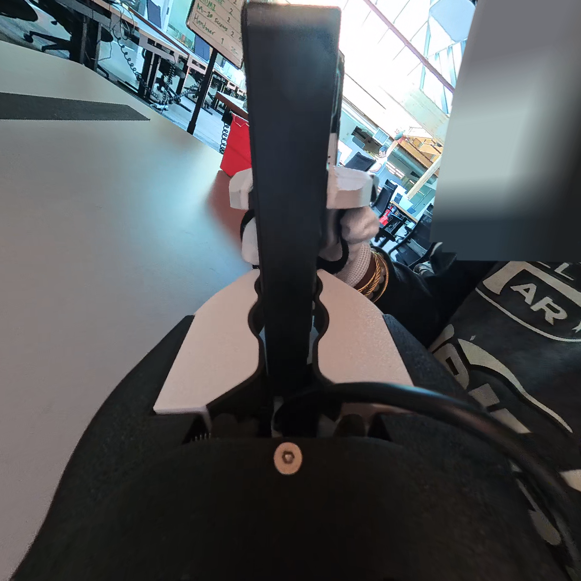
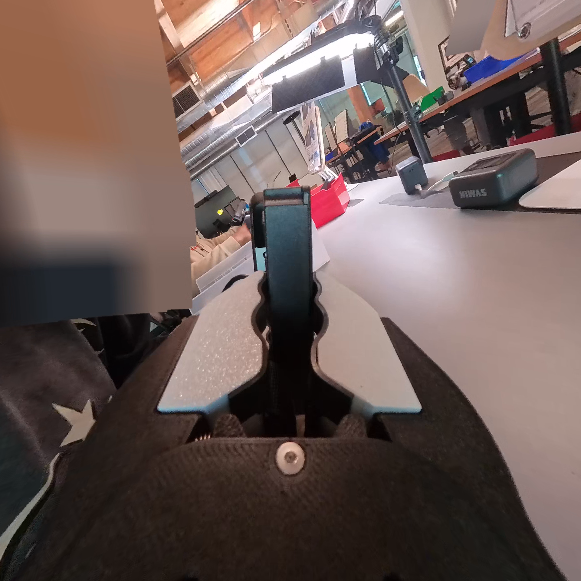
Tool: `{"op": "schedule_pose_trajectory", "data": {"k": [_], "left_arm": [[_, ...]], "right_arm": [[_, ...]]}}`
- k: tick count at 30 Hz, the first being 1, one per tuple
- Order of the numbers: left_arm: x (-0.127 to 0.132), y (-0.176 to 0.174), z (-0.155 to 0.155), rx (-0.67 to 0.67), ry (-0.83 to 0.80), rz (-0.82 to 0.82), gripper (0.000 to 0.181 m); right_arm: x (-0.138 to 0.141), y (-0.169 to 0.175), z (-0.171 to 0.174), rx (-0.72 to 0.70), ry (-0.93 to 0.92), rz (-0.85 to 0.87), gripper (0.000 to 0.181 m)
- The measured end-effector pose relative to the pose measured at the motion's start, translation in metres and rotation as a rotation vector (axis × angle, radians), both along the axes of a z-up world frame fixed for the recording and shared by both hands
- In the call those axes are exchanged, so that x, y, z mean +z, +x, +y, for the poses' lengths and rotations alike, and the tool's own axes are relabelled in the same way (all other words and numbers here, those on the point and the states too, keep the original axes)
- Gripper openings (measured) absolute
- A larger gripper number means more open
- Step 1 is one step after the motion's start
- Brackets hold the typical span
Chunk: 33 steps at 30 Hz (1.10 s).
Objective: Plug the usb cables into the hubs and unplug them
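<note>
In the right wrist view a dark grey box-shaped hub [image 2: 493,182] lies on a dark mat [image 2: 418,199] at the far right of the white table [image 2: 440,283]. A small grey cube hub [image 2: 412,176] stands to its left, with a white cable [image 2: 440,184] plugged in low on its front. My right gripper [image 2: 286,201] is shut, its black fingers pressed together and pointing past the table's left edge, far from the hubs. My left gripper [image 1: 290,31] is shut too, fingers raised over the table edge. No hub shows in the left wrist view.
A gloved hand [image 1: 355,232] holds a white part of the other gripper [image 1: 349,188] just behind my left fingers. A black cable [image 1: 440,405] arcs past the left gripper's base. A red bin [image 2: 330,201] stands at the table's far edge. The person's dark clothing [image 1: 503,345] is close by. The gap from one gripper's tips to the other's is roughly 6 cm.
</note>
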<state>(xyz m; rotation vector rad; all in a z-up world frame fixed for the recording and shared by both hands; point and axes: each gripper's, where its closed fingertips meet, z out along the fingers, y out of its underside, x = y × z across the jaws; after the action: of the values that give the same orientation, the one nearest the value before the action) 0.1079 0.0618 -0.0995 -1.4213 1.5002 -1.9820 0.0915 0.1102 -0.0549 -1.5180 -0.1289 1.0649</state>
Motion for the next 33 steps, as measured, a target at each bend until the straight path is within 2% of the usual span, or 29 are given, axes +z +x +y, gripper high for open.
{"op": "schedule_pose_trajectory", "data": {"k": [8, 13, 19, 23, 30, 33], "left_arm": [[0.015, 0.000, -0.005, -0.028, -0.082, -0.040, 0.028], [0.026, -0.009, -0.014, -0.128, -0.089, -0.045, 0.025], [0.016, -0.031, -0.026, -0.301, -0.045, 0.097, 0.025], [0.008, -0.044, -0.033, -0.402, -0.073, 0.179, 0.025], [0.001, -0.051, -0.028, -0.394, -0.080, 0.244, 0.026], [0.005, -0.062, -0.034, -0.440, -0.047, 0.256, 0.025]], "right_arm": [[0.014, -0.002, -0.002, -0.046, 0.051, -0.053, 0.025], [0.024, -0.006, -0.009, 0.000, 0.052, -0.018, 0.026], [0.012, -0.017, -0.020, 0.094, 0.036, -0.180, 0.037], [0.014, -0.019, -0.021, 0.118, 0.043, -0.151, 0.035], [0.006, -0.023, -0.017, 0.122, -0.063, -0.132, 0.028], [0.009, -0.029, -0.025, 0.130, -0.102, -0.145, 0.028]]}}
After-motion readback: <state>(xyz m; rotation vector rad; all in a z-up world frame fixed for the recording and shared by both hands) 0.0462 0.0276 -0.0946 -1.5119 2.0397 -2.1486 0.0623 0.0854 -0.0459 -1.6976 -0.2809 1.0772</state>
